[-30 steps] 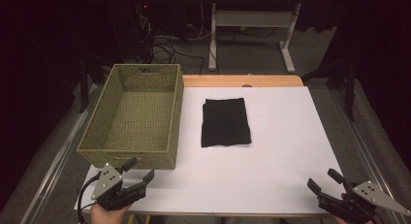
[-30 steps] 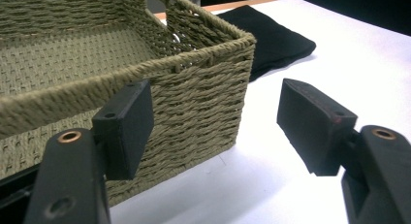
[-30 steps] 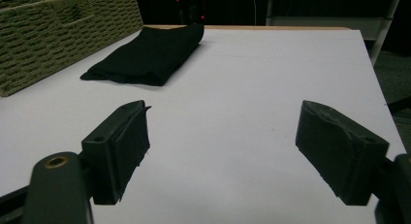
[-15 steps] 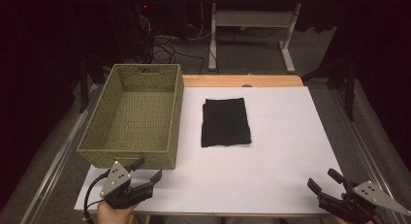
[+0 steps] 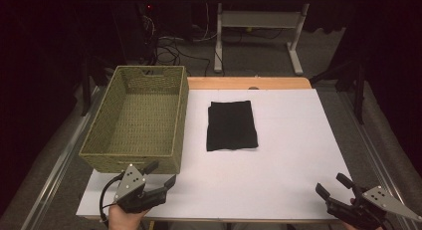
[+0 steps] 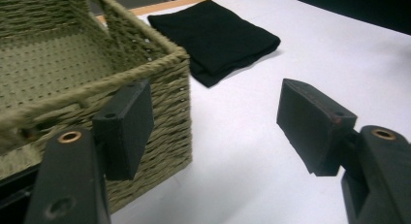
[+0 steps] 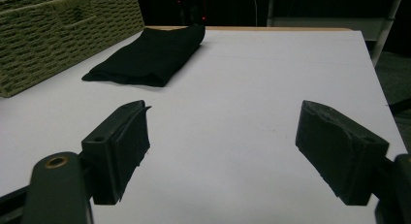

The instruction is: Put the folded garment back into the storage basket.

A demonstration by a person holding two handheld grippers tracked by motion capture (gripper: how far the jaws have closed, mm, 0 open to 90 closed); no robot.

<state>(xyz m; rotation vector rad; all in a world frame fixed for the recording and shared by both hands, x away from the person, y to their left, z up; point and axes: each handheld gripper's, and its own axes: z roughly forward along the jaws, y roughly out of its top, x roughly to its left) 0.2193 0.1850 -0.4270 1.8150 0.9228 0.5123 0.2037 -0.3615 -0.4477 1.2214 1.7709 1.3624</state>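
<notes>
Folded black rectangular cloth (image 5: 232,126) lying flat on the white table top (image 5: 288,160), taken here as the landmark. Just left of the cloth, close but apart from it, an olive-green woven rectangular basket (image 5: 137,120), open at the top and with nothing inside; long side parallel to the cloth's long side.

Left gripper (image 5: 158,176) nearer the person than the cloth and off to its left, held in a hand (image 5: 124,217) at the table's near edge, right at the basket's near right corner. Jaws spread wide, nothing between them. In the left gripper view, one jaw standing in front of the basket's corner wall (image 6: 169,112); touching or not, cannot tell. Other jaw over bare white surface. Cloth (image 6: 218,37) beyond the jaws, past the basket corner, well apart from both pads.

Right gripper (image 5: 333,186) nearer the person than the cloth and far to its right, at the table's near right corner. Jaws likewise spread wide and empty. In the right gripper view, cloth (image 7: 148,56) lying far ahead and to the left of the gap, bare white table (image 7: 252,103) between it and the pads; basket (image 7: 58,35) beyond the cloth on the left.

Light wooden edge (image 5: 239,83) showing beyond the cloth at the table's far side.
</notes>
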